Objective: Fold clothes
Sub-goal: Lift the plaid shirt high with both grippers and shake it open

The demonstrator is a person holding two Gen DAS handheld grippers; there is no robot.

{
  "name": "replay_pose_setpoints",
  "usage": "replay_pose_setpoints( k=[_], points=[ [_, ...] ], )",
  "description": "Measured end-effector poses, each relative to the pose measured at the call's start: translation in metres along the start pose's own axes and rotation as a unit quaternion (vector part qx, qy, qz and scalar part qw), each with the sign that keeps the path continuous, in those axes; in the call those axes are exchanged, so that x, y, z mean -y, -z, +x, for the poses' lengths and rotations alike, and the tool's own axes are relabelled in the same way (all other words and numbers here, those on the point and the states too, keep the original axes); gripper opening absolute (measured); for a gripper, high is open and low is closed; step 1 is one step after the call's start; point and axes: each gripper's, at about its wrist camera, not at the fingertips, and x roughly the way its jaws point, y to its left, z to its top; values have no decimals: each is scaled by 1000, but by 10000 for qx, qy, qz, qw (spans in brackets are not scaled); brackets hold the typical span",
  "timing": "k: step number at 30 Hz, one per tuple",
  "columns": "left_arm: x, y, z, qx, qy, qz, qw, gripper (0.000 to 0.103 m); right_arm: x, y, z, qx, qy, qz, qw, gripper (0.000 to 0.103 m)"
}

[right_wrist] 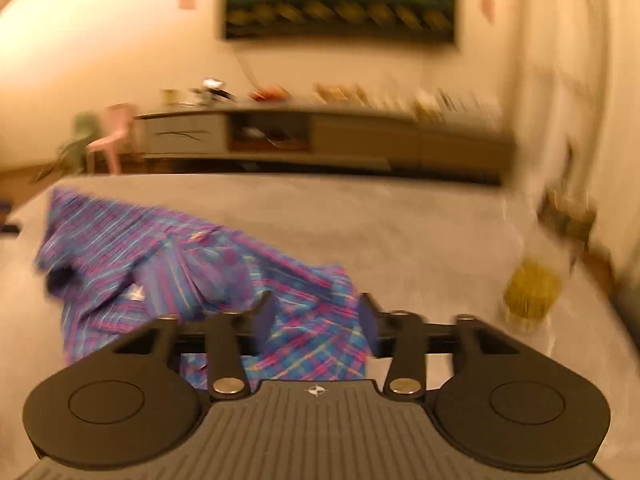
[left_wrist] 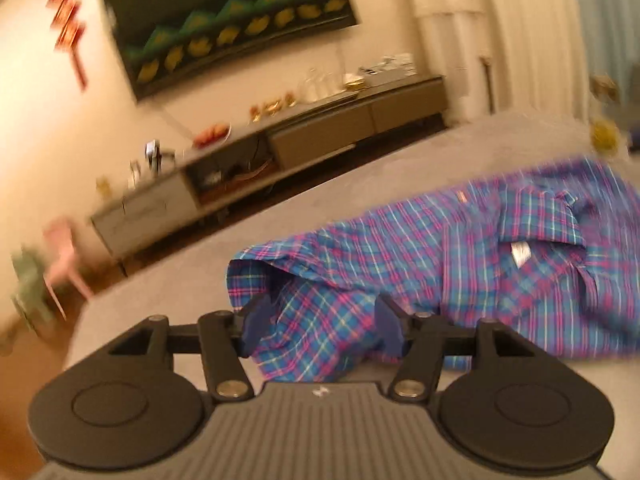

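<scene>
Both tools, left [left_wrist: 322, 326] and right [right_wrist: 316, 318], stand open around a rumpled plaid shirt [left_wrist: 460, 264] on the grey tabletop [left_wrist: 168, 300].

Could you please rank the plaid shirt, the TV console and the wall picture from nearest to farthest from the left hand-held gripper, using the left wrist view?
1. Plaid shirt, cloth between the left hand-held gripper fingers, spread to the right.
2. TV console, across the floor beyond the grey surface.
3. Wall picture, on the wall above the console.
</scene>
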Motion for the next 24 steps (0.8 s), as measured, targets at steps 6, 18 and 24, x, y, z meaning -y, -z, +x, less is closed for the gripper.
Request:
replay_pose_setpoints(
  k=[6, 18, 24],
  points=[
    [70, 12, 29, 268, 156, 1896, 9814, 73, -88, 0, 22, 284, -425, -2514, 9665, 68],
    [118, 34, 140, 271, -398, 3867, 9210, 63, -125, 18, 136, -181, -362, -4568, 8886, 4],
    [82, 31, 127, 223, 68, 3093, 9507, 2, -82, -10, 116, 81, -811, -2869, 9545, 0]
  ],
)
